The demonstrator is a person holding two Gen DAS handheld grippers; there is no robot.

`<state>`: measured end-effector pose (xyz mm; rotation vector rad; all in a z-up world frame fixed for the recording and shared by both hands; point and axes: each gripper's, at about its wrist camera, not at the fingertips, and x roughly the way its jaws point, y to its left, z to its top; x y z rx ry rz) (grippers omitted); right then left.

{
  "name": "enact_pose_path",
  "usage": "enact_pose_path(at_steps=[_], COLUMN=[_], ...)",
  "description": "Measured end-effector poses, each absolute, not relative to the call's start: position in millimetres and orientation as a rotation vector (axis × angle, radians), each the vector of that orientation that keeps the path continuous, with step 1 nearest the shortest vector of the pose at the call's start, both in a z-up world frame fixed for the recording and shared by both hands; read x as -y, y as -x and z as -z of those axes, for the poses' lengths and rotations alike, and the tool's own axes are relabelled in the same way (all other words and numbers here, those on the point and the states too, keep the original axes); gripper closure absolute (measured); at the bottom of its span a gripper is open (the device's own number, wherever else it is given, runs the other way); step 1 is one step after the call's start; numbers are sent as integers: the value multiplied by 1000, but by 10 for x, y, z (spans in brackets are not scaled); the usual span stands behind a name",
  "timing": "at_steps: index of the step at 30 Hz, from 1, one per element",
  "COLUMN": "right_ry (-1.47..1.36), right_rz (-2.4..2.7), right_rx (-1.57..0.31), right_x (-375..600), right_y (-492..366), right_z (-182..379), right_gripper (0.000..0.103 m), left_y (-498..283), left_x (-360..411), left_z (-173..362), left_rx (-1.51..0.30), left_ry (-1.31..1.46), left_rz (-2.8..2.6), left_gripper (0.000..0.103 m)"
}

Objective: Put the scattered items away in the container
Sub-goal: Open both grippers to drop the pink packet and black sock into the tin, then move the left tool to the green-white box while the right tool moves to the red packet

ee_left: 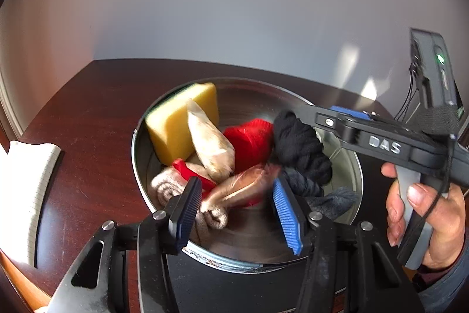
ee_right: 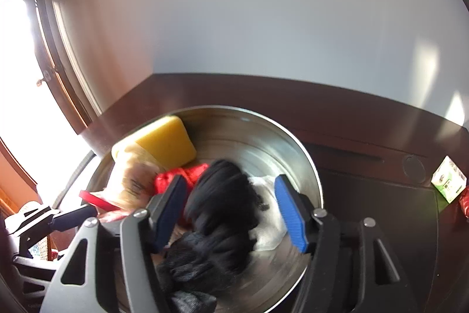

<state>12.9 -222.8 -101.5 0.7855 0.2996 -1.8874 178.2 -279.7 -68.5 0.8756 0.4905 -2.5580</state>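
The round metal tin (ee_left: pixel 140 154) on the dark table (ee_left: pixel 88 113) holds a yellow sponge (ee_left: pixel 178 119), red and beige knits and a black knitted bundle (ee_right: pixel 222 204). Both the left gripper (ee_left: pixel 237 213) and the right gripper (ee_right: pixel 231 210) hover over it spread wide, gripping nothing. The bundle looks light and floppy — best pinched across its thick middle, since loose ends would trail.
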Motion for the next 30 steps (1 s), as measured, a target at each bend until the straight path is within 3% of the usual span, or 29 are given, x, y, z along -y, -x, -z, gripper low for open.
enact_pose_path(at_steps=[18,23,27,30], right_ry=[-756,-794,-827,-843], right_rz=[2074,2152,2214,2259], right_rx=[-161,-111,-46,-2], right_x=[1063,575,212,-60], right_y=[-68,94,279,430], right_z=[908,990,1047,1064], right_gripper=[17,17,16,16], left_y=[-1691,-1488,-1232,-1009], left_x=[2450,2163,1823,1545], left_z=[430,316,227,159], left_rx=[-460,-399,-347,-310], left_ry=[-848,-871,-882,-896], left_rz=[2625,2693,2765,2827], left_gripper=[49,49,30,29])
